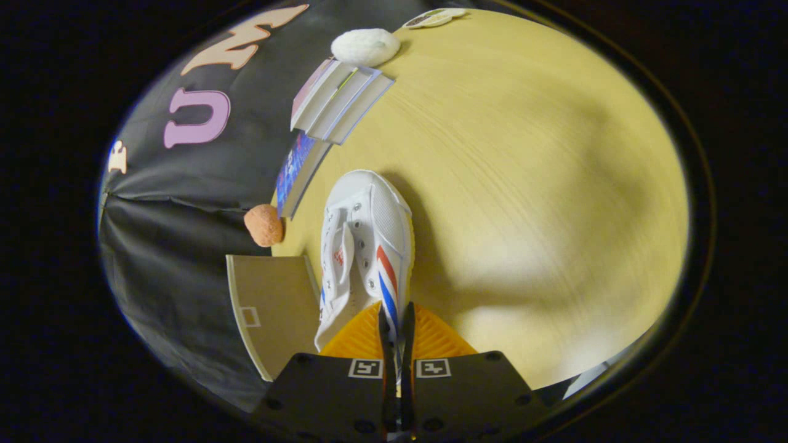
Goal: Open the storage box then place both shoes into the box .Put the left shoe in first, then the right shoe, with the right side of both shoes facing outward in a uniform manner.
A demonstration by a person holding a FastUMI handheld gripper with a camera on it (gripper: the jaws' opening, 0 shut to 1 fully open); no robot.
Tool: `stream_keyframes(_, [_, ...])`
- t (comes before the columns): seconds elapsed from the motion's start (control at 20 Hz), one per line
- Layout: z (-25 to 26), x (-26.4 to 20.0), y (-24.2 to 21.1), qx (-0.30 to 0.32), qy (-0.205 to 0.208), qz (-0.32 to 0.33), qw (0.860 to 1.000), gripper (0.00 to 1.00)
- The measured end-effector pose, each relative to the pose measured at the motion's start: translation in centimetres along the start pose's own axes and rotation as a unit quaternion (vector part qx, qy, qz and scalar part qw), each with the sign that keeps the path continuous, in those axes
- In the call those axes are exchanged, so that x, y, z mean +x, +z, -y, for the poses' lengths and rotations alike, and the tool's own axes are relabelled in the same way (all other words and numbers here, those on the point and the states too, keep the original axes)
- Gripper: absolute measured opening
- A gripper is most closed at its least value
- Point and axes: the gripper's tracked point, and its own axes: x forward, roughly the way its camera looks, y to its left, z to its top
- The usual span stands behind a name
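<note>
A white canvas shoe (363, 246) with red and blue stripes on its side hangs above the wooden table (523, 184), toe pointing away from me. My gripper (397, 323) is shut on the shoe's heel edge, the two fingers pinched together on the striped side wall. Beside the shoe, on its laced side, stands the brown cardboard storage box (271, 307), with one flat panel of it facing me. I cannot tell from here whether the box is open.
A stack of books (338, 98) and a blue-covered book (298, 169) lie along the black cloth wall. An orange ball (265, 225) sits near the box, a white fluffy ball (365, 46) beyond the books, a flat patterned item (434, 17) farther off.
</note>
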Motion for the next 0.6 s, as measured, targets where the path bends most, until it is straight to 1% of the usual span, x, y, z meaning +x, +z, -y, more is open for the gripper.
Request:
stream_keyframes(0.15, [-3.8, -0.1, -0.9, 0.026, 0.046, -0.004, 0.999, 0.05])
stream_keyframes(0.2, [-5.3, -0.4, -1.2, 0.025, 0.063, -0.005, 0.998, 0.05])
stream_keyframes(0.3, [-8.7, -1.3, -2.0, 0.012, 0.092, -0.008, 0.996, 0.05])
stream_keyframes(0.4, [-12.3, -2.1, -2.9, -0.012, 0.110, -0.012, 0.994, 0.05])
stream_keyframes(0.6, [-20.3, -2.7, -7.2, -0.052, 0.151, -0.045, 0.986, 0.05])
